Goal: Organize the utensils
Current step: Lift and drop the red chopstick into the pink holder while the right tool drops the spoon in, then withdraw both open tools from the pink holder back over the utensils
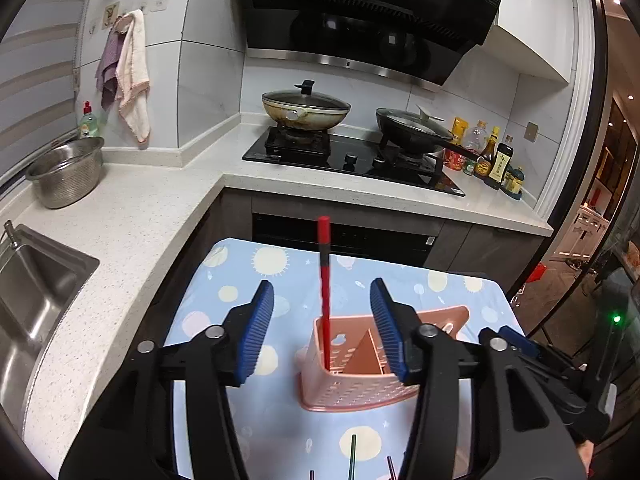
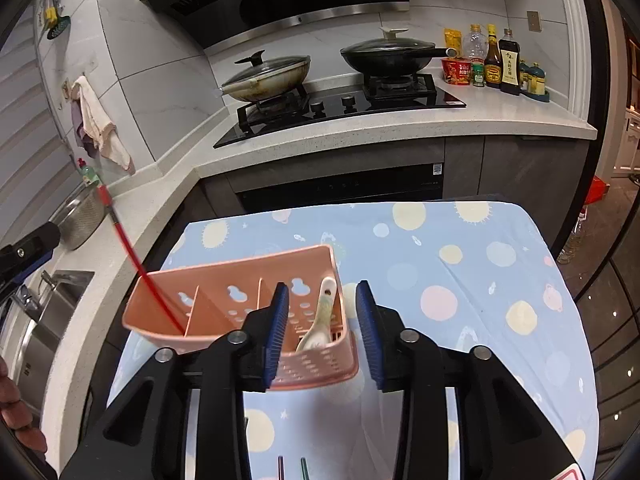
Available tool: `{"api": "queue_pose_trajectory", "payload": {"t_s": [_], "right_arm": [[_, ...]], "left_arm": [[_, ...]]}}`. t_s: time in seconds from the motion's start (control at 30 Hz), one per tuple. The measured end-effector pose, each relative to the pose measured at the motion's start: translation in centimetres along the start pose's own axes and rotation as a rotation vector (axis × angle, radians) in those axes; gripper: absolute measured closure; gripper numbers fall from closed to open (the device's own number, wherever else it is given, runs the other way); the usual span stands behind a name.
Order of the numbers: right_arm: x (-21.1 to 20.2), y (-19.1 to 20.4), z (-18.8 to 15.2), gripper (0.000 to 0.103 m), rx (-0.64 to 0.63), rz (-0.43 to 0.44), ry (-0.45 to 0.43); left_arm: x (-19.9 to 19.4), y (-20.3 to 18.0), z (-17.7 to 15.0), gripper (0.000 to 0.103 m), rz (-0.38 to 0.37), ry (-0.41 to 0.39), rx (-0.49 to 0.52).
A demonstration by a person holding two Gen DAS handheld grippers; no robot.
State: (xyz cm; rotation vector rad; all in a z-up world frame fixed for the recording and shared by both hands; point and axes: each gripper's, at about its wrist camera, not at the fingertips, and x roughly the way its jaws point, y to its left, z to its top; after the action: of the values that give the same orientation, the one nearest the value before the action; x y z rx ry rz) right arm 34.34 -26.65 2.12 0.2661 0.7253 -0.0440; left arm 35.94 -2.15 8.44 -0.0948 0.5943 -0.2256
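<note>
Both tongs apart, ribbed blue pads | perforated pink plastic caddy | glossy ceramic spoon

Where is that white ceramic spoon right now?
In the right wrist view, the white ceramic spoon stands in the pink plastic caddy's right-end compartment, opposite the red chopstick.

pink caddy upright | red chopstick leaning inside | white spoon inside

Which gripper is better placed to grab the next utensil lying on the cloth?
Probably left. The green chopstick lies between the open left gripper fingers' line, just below. The right gripper is open too, over the pink holder.
</note>
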Motion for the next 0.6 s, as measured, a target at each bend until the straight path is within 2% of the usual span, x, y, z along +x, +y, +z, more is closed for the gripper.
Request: {"api": "queue_pose_trajectory", "payload": {"t_s": [0.27,0.43,0.6], "right_arm": [[-5.5,-1.1,-4.3,0.061,0.007,0.007,0.006],[-8.5,-1.7,-9.0,0.061,-0.017,-0.02,0.044],[-10.7,-1.6,-14.4,0.061,-0.05,-0.037,0.097]], "left_arm": [[-3.6,1.5,-4.1,0.046,0.018,0.041,-0.014],[-5.5,2.6,-8.7,0.046,0.033,0.106,-0.036],[-7.2,3.1,-14.2,0.046,0.046,0.185,-0.017]]}}
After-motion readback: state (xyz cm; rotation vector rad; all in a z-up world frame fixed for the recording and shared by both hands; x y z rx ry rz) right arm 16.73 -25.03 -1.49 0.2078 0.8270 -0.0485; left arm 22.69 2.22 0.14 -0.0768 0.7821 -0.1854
